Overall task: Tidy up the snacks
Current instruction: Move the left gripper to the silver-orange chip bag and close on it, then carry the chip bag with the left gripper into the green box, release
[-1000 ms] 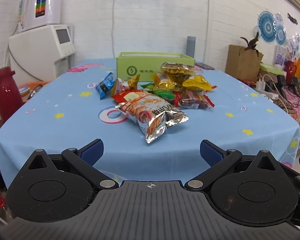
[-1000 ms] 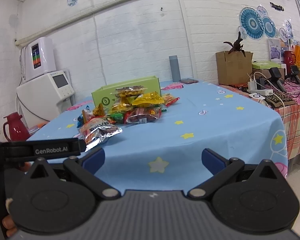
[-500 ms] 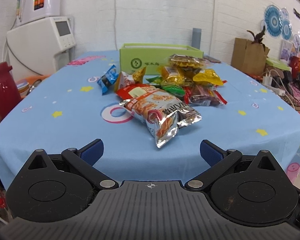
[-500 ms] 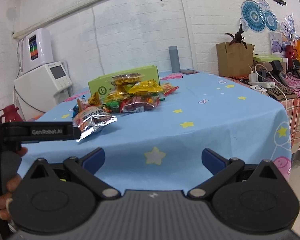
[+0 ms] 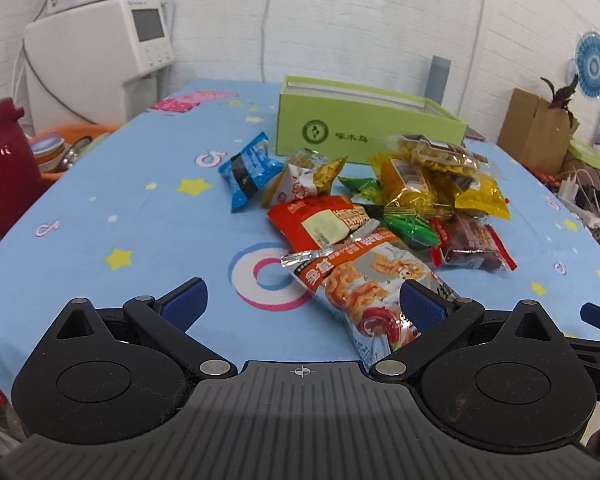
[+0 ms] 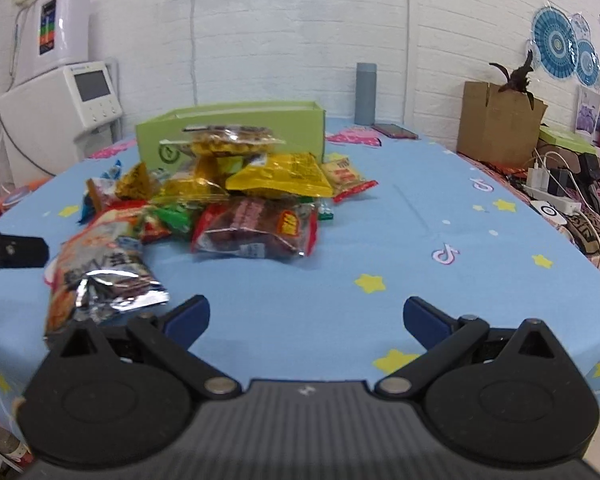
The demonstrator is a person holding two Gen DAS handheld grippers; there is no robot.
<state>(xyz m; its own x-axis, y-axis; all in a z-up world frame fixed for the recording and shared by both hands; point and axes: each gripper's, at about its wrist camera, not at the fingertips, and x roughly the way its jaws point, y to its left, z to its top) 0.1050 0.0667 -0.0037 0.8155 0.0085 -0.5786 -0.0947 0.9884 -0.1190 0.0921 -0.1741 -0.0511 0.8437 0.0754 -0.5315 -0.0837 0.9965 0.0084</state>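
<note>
Left gripper (image 5: 302,300) has closed in on the table's near edge since a second ago; jaws spread wide, nothing between them. Its right finger (image 5: 422,307) now overlaps the silver-orange chip bag (image 5: 364,286), which lies nearest that edge; contact cannot be told.

Right gripper (image 6: 306,314) also nearer than before, jaws wide apart and empty, over bare blue tablecloth (image 6: 380,240); same chip bag just left of its left finger.

Behind the bag, mid-table: the snack pile (image 5: 420,200), unmoved, with a red pack, green, yellow and dark red packs. A blue pack (image 5: 248,170) sits apart on its left.

Farther back, the open green box (image 5: 364,124) stands toward the far edge.
</note>
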